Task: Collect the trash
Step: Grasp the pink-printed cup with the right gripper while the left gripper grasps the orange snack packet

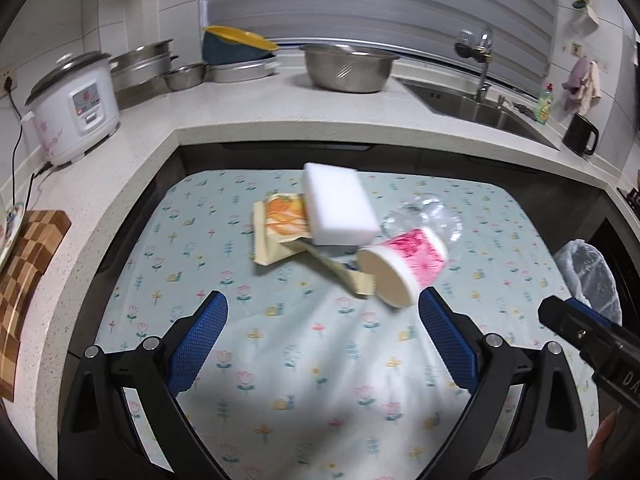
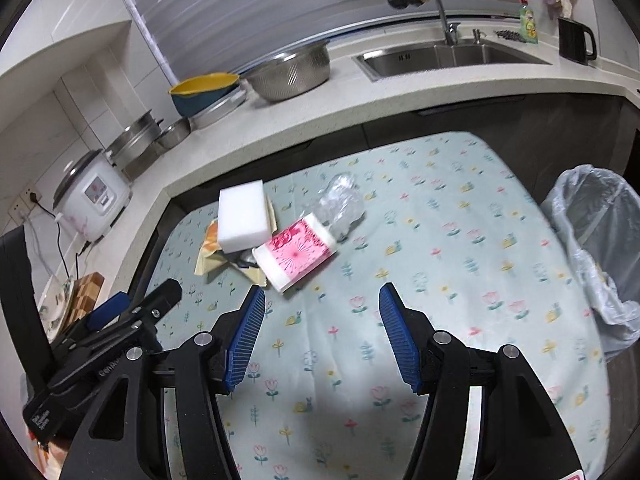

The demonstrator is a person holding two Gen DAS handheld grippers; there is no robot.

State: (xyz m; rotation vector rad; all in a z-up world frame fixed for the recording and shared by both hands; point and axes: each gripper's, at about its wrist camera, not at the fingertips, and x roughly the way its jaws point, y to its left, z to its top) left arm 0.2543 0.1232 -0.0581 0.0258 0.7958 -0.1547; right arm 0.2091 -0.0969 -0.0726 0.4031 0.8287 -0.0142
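Note:
A small heap of trash lies on the floral tablecloth (image 1: 312,360). It holds a pink-and-white paper cup (image 1: 404,272) (image 2: 298,252) on its side, a white sponge block (image 1: 340,204) (image 2: 244,216), an orange snack wrapper (image 1: 280,224) (image 2: 210,244), a beige wrapper strip (image 1: 344,276) and crumpled clear plastic (image 1: 428,212) (image 2: 340,200). My left gripper (image 1: 324,300) hangs open just short of the cup, nothing between its blue pads. My right gripper (image 2: 322,296) is also open and empty, a little in front of the cup. Each gripper shows at the edge of the other's view.
A bin lined with a clear bag (image 2: 596,240) (image 1: 588,276) stands at the table's right edge. Behind the table runs a counter with a rice cooker (image 1: 76,108), steel bowls (image 1: 348,68), a sink (image 2: 448,58), a black mug (image 1: 580,136) and a checkered board (image 1: 24,280).

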